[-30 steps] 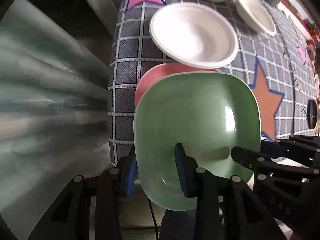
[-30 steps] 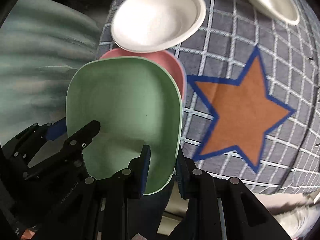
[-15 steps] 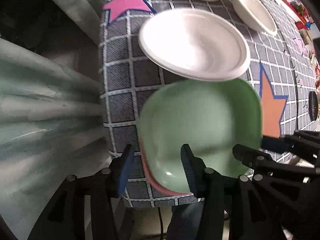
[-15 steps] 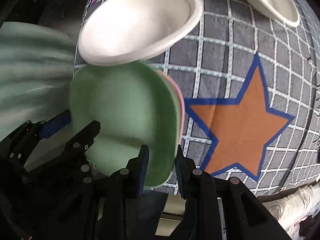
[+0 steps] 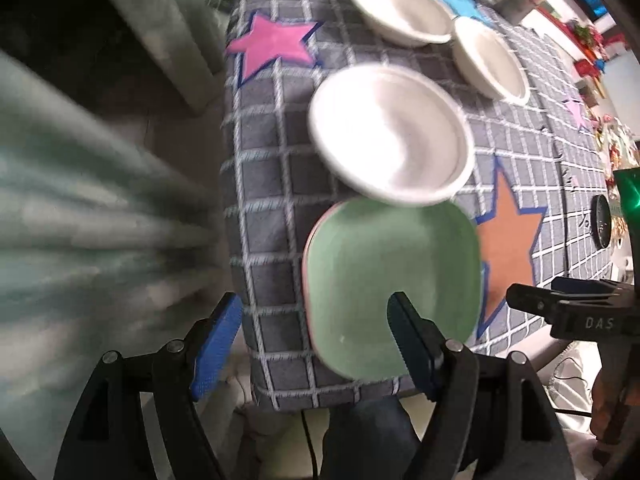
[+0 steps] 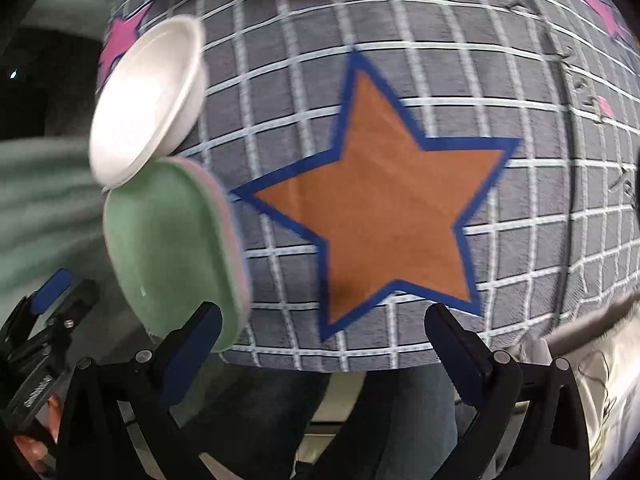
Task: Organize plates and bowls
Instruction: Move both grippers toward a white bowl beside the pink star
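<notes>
Left wrist view: green plate (image 5: 394, 280) stacked on pink plate (image 5: 307, 264), beside orange star (image 5: 510, 248); left gripper (image 5: 316, 334) and right gripper (image 6: 320, 346) opening, released, empty.

The green plate (image 5: 390, 280) lies stacked on a pink plate (image 5: 307, 264), lower centre; a white bowl (image 5: 390, 136) just above overlaps its edge.

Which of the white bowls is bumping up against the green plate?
The big white bowl nearest the camera: its rim overlaps the green plate. The two other white bowls sit farther back on the checked cloth, well apart from the plate.
</notes>
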Motion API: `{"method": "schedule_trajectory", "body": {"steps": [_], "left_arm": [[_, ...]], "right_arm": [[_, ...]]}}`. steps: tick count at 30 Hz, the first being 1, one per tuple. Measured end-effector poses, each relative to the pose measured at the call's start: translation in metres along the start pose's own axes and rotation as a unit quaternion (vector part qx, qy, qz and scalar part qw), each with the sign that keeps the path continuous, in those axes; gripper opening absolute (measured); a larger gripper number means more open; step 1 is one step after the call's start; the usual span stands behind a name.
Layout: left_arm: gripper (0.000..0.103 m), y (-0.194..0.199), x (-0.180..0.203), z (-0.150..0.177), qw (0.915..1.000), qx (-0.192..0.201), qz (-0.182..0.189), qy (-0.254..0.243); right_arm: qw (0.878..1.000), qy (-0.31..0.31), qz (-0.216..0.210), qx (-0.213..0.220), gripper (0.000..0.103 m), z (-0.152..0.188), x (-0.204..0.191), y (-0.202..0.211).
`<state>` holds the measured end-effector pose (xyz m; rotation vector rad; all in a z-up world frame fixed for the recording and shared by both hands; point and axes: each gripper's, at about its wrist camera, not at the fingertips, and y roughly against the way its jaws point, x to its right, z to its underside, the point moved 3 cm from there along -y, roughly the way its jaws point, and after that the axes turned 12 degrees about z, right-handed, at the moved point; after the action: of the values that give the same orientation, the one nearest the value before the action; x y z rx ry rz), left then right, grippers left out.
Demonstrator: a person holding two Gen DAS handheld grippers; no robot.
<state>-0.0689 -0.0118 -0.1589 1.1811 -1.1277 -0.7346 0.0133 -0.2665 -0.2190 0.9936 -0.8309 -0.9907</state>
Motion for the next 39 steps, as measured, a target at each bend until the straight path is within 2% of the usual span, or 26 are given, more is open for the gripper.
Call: {"method": "schedule_trajectory", "body": {"steps": [5, 9, 13, 17, 22, 26, 30, 36, 39], "left_arm": [[0.079, 0.005, 0.019, -0.020, 0.9988, 0.012, 0.009, -0.046], [0.079, 0.000, 0.039, -0.025, 0.9973, 0.006, 0.022, -0.069], [0.079, -0.011, 0.051, -0.030, 0.9975, -0.003, 0.034, -0.062], [0.079, -0.021, 0.062, -0.032, 0.9979, -0.008, 0.038, -0.051], [0.079, -0.037, 0.078, -0.030, 0.9986, -0.026, 0.033, -0.033], [0.079, -0.040, 0.083, -0.035, 0.9994, -0.031, 0.011, 0.007], [0.079, -0.042, 0.091, -0.050, 0.9983, -0.034, -0.005, 0.046], [0.079, -0.032, 0.119, -0.097, 0.9952, 0.011, -0.010, 0.097], [0.079, -0.036, 0.130, -0.127, 0.9925, 0.031, -0.020, 0.117]], "right_arm": [[0.999, -0.014, 0.008, 0.043, 0.102, -0.012, 0.029, 0.023], [0.998, -0.036, 0.010, 0.043, 0.102, -0.007, 0.049, 0.030], [0.998, -0.054, 0.017, 0.031, 0.102, 0.002, 0.078, 0.024], [0.998, -0.058, 0.027, 0.025, 0.102, 0.005, 0.089, 0.032], [0.998, -0.047, 0.029, 0.004, 0.102, -0.010, 0.114, 0.020], [0.999, -0.027, 0.021, -0.004, 0.102, -0.039, 0.132, 0.024], [1.000, 0.007, 0.018, 0.010, 0.102, -0.079, 0.135, 0.038], [0.998, 0.058, 0.019, 0.025, 0.102, -0.137, 0.133, 0.058], [0.995, 0.091, 0.023, 0.046, 0.102, -0.167, 0.133, 0.073]]}}
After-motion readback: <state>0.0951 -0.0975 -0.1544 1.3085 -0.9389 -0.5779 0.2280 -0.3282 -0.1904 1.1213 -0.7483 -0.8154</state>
